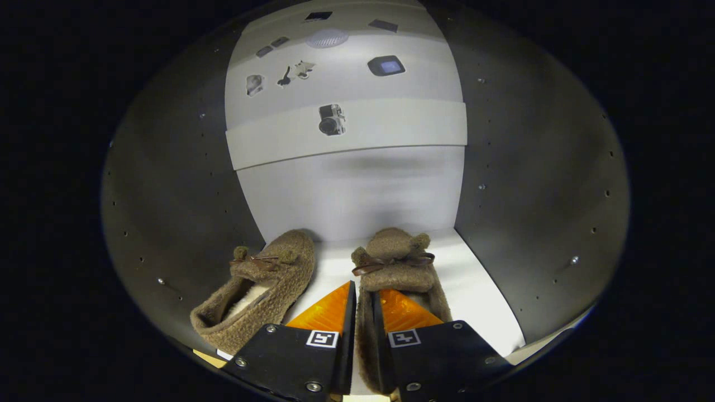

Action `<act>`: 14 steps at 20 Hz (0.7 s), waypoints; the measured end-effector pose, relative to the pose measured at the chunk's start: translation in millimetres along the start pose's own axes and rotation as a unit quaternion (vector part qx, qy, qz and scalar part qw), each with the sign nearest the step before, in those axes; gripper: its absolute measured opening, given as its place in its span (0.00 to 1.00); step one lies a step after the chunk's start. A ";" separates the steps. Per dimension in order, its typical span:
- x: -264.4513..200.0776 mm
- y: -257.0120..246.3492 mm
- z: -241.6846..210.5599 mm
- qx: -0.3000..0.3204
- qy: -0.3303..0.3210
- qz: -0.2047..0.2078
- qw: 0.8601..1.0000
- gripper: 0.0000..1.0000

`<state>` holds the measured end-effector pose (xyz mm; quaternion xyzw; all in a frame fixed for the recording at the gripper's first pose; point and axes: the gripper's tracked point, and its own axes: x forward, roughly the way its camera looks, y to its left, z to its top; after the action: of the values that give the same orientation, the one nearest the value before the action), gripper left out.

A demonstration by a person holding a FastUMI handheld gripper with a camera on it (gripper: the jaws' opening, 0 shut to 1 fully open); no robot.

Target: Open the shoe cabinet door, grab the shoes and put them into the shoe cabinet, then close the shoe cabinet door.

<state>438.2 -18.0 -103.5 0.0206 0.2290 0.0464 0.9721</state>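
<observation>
I am looking into the open shoe cabinet (167, 212), with dark side walls and a white floor. Two fuzzy brown slippers with small bows lie on that floor. The left slipper (262, 285) rests near the left wall, toe toward the back. The right slipper (399, 262) sits just ahead of my fingers. My gripper (364, 296) is shut on the right slipper, its two fingers pinching the left side wall of the slipper's opening. The slipper's heel end is hidden behind the gripper body.
The cabinet's pale back panel (352, 190) rises behind the slippers, with a shelf edge (346, 137) above it carrying small pictures. The right wall (536, 212) stands close to the right slipper. A strip of white floor (480, 301) lies right of it.
</observation>
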 end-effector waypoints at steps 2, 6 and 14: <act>-16.3 0.0 2.0 -0.001 -0.011 -0.003 1.000 0.19; -57.4 8.5 8.9 -0.006 -0.042 -0.005 0.999 0.19; -198.4 41.1 9.9 0.011 -0.103 0.012 0.995 0.19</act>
<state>262.6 2.9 -4.2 0.0388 0.1277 0.0533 0.9896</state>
